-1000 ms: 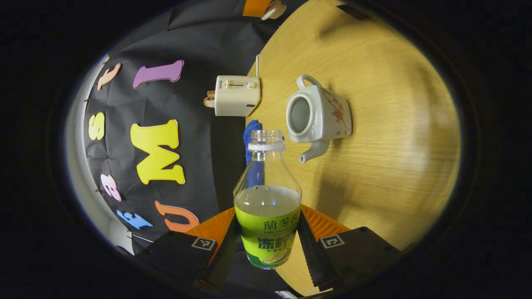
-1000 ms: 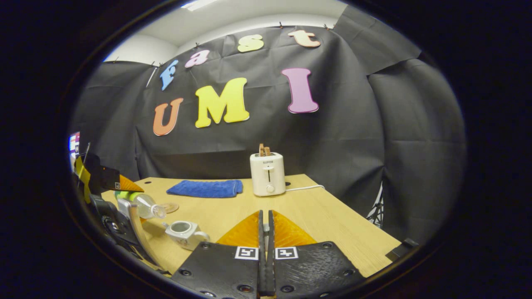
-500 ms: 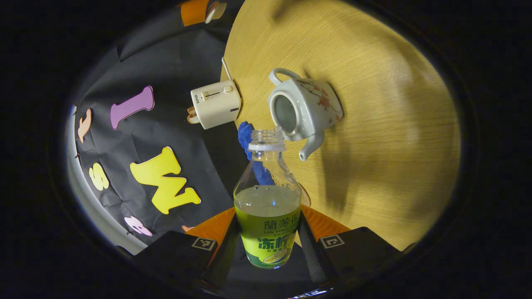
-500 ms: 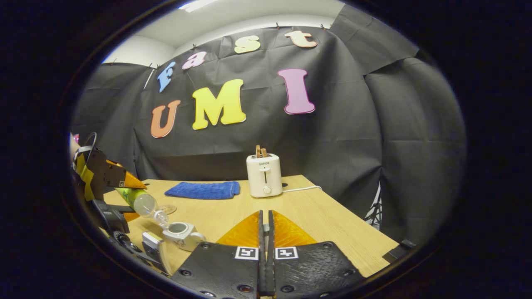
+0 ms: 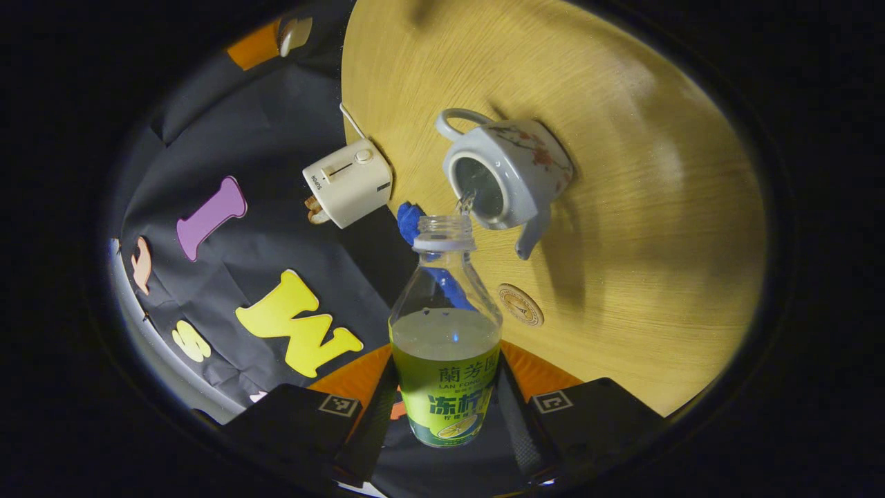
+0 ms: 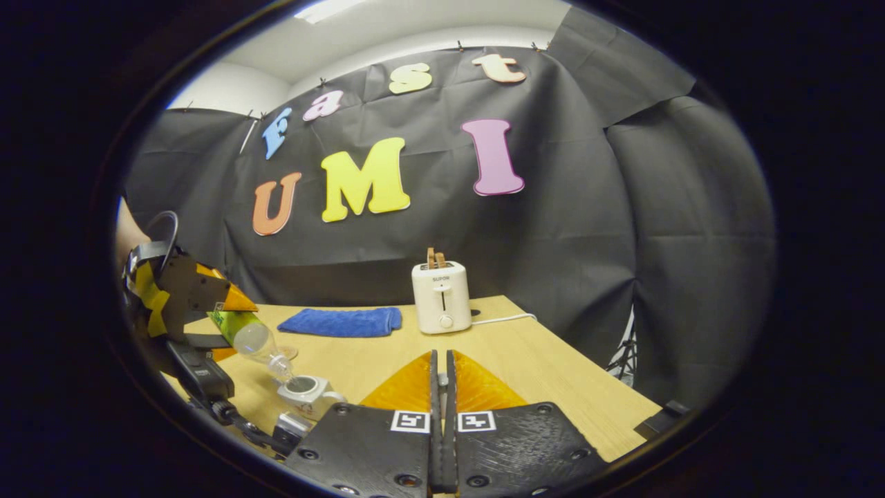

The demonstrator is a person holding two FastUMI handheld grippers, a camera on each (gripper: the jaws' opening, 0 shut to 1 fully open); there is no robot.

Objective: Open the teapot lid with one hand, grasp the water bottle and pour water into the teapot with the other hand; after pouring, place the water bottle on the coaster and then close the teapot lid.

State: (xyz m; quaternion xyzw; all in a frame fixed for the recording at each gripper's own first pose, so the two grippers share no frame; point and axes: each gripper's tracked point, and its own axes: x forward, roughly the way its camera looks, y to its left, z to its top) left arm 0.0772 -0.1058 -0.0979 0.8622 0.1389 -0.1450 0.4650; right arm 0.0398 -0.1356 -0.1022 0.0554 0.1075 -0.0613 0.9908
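My left gripper (image 5: 446,356) is shut on a clear water bottle (image 5: 446,325) with a green label, tipped mouth-down. A thin stream runs from its mouth into the open top of the white flowered teapot (image 5: 511,173). In the right gripper view the same bottle (image 6: 252,337) slants down from the left gripper (image 6: 200,297) over the teapot (image 6: 308,391). A round coaster (image 5: 520,304) lies bare beside the teapot's spout. My right gripper (image 6: 442,360) hovers right of the teapot, its fingers pressed together on a small pale piece, the teapot lid's knob; the lid itself is hidden beneath them.
A white toaster (image 6: 440,297) with bread stands at the back of the wooden table (image 6: 539,366), its cord trailing right. A folded blue cloth (image 6: 342,322) lies to its left. A person's arm holds the left gripper at the far left.
The left gripper has tipped the bottle further and brought its mouth over the teapot's opening; water now flows. The coaster has come into sight. The right gripper has hardly moved.
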